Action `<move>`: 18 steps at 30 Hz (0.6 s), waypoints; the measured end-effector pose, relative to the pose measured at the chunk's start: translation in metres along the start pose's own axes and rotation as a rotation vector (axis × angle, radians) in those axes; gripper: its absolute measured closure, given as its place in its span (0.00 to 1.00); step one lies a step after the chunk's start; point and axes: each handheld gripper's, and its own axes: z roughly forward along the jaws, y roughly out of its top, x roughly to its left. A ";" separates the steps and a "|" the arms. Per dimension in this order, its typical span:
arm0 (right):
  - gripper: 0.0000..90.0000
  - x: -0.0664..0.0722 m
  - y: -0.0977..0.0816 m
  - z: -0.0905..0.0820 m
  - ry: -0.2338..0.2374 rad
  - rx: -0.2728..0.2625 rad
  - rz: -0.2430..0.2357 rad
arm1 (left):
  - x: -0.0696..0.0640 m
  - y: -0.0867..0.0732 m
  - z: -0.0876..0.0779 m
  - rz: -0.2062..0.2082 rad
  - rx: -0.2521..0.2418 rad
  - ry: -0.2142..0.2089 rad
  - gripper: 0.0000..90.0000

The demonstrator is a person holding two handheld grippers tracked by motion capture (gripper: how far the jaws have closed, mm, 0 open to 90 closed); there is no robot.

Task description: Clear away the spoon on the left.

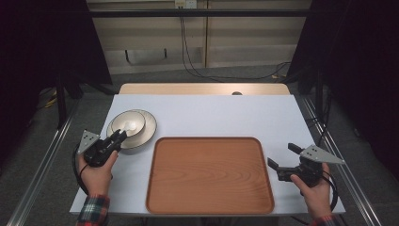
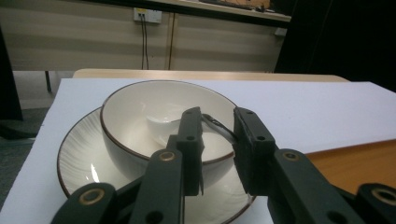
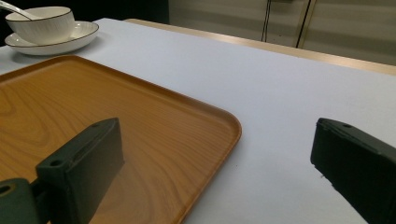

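The left gripper (image 2: 217, 128) reaches over the near rim of the bowl (image 2: 140, 116), its jaws narrowed around the spoon (image 2: 219, 128) handle. The bowl sits on a plate (image 1: 148, 127) beside the wooden tray (image 1: 209, 176). The right gripper (image 1: 284, 157) hovers wide open and empty at the tray's right edge.

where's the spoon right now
The spoon lies in the white bowl on the plate, at the table's left, just beyond the wooden tray. In the left gripper view, its handle sits between the left gripper's jaws.
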 end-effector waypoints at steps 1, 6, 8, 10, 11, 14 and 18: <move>0.02 0.000 0.000 0.000 0.001 0.001 0.000 | 0.002 0.001 0.000 0.000 -0.005 -0.009 0.82; 0.02 -0.001 0.000 -0.001 0.001 -0.006 -0.003 | 0.004 0.004 0.003 -0.021 -0.028 0.009 0.84; 0.02 -0.002 0.000 0.000 0.002 -0.007 0.001 | 0.004 0.006 0.006 -0.028 -0.036 0.010 0.85; 0.02 -0.002 0.000 0.000 0.002 -0.006 0.003 | 0.004 0.007 0.008 -0.025 -0.041 0.009 0.87; 0.02 -0.002 0.000 0.000 0.002 -0.007 0.002 | 0.004 0.008 0.008 -0.023 -0.039 0.010 0.88; 0.02 -0.002 0.000 0.000 0.003 -0.007 0.003 | 0.005 0.009 0.009 -0.034 -0.052 0.020 0.90; 0.02 -0.003 0.000 0.001 0.012 -0.002 0.006 | 0.006 0.012 0.013 -0.037 -0.061 0.039 0.90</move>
